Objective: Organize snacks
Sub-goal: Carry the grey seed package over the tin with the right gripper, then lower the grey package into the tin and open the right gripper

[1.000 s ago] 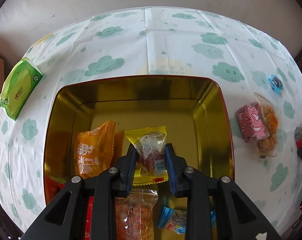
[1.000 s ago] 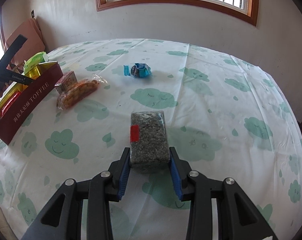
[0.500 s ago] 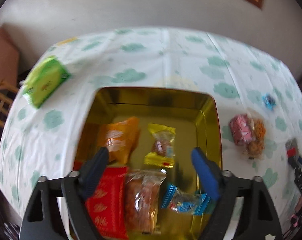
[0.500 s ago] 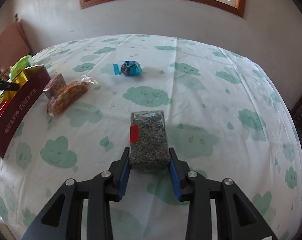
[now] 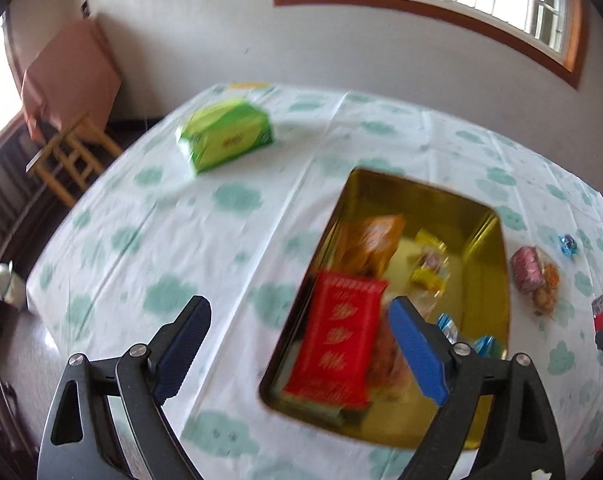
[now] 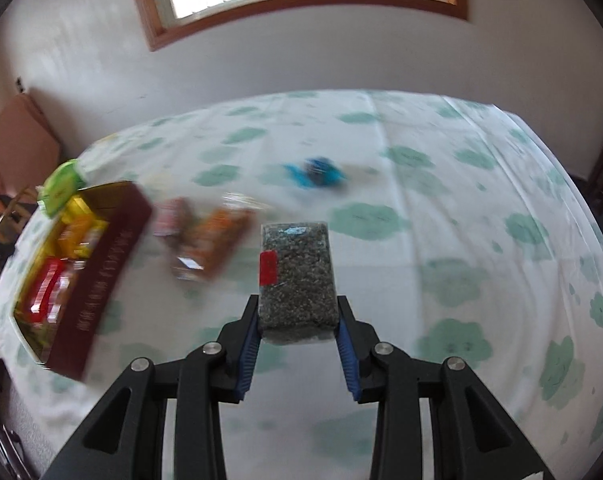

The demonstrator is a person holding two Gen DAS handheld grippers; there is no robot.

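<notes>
Right wrist view, clear grey seed pack [image 6: 297, 276] with red sticker pinched in jaws, left jaws opening, empty.

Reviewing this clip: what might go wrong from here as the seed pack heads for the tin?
1. The right gripper pinches only the near end of the clear vacuum-packed block of dark seeds; most of it sticks out forward, so it may pivot or slip.
2. The gold-lined, maroon-sided tin already looks crowded at its near end, so the block might land on the red foil packet.

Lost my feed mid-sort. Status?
Left gripper opening, nothing between pads. Right gripper shut on grey seed pack. Tin holds several snacks. Path looks clear.
</notes>
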